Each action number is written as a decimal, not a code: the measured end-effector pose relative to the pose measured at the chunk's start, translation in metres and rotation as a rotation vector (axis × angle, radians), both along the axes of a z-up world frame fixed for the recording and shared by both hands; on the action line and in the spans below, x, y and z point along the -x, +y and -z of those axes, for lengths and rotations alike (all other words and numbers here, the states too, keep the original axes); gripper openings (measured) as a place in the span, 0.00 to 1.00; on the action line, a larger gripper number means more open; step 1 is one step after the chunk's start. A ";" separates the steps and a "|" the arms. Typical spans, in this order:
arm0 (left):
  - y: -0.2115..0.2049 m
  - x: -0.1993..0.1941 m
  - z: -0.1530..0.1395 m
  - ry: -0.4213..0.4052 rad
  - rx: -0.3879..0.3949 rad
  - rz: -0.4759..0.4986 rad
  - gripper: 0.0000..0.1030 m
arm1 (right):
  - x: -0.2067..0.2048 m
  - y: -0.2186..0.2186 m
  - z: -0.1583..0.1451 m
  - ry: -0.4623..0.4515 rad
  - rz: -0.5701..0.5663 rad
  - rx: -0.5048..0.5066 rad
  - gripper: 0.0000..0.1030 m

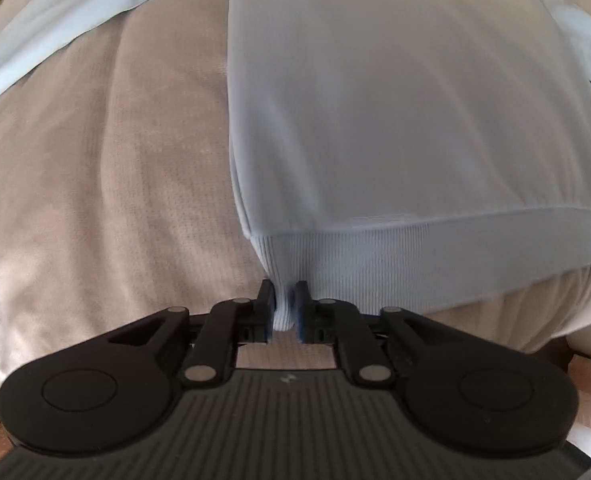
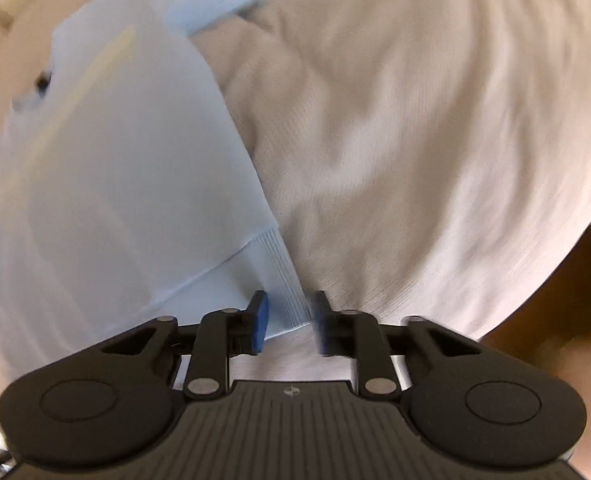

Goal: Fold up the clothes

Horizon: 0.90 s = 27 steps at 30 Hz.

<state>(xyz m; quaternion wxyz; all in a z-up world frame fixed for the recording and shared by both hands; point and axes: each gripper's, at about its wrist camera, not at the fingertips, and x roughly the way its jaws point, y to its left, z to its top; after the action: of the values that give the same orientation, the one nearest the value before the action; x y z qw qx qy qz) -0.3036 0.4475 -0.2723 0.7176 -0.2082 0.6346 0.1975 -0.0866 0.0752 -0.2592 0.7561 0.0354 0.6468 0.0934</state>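
One broad beige bedcover of finely textured fabric (image 1: 95, 168) fills most of both views, rumpled into soft folds, and on it lies one pale blue knit sweatshirt (image 1: 395, 100), spread flat with its ribbed hem band (image 1: 415, 248) nearest the cameras. A long sleeve (image 1: 55, 24) stretches away to the far left in the left wrist view. In the right wrist view the same sweatshirt shows at the left, blurred, with faint yellowish marks on its body that may be print, though nothing can be read there.

Two black hand-held tongs work at the hem, one at each bottom corner. The left tongs (image 1: 284, 312) stand narrow, their blue pads pinching a bunched bit of the ribbed corner, which rises slightly from the bedcover between them. The right tongs (image 2: 289, 322) are parted partway, and the other hem corner (image 2: 283, 280) lies between the blue pads (image 2: 260, 320); with the blur I see a gap on each side of the cloth, so they do not seem to press it. A small pale emblem sits on the ridged body of each tool, too small to make out.
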 end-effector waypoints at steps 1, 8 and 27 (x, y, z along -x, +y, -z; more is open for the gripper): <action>0.003 0.007 -0.009 -0.006 -0.003 -0.019 0.15 | 0.004 0.008 -0.010 -0.049 -0.042 0.070 0.43; -0.017 -0.004 -0.041 -0.153 -0.156 0.054 0.17 | 0.030 0.044 -0.026 -0.237 -0.302 0.058 0.42; -0.136 -0.012 -0.145 -0.124 -0.165 -0.207 0.46 | 0.053 0.001 -0.129 -0.184 -0.440 -0.145 0.88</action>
<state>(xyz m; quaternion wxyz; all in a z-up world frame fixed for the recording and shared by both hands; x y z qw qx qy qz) -0.2916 0.3112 -0.1271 0.7457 -0.2249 0.5459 0.3087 -0.1400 0.0760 -0.1302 0.7686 -0.0607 0.5592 0.3047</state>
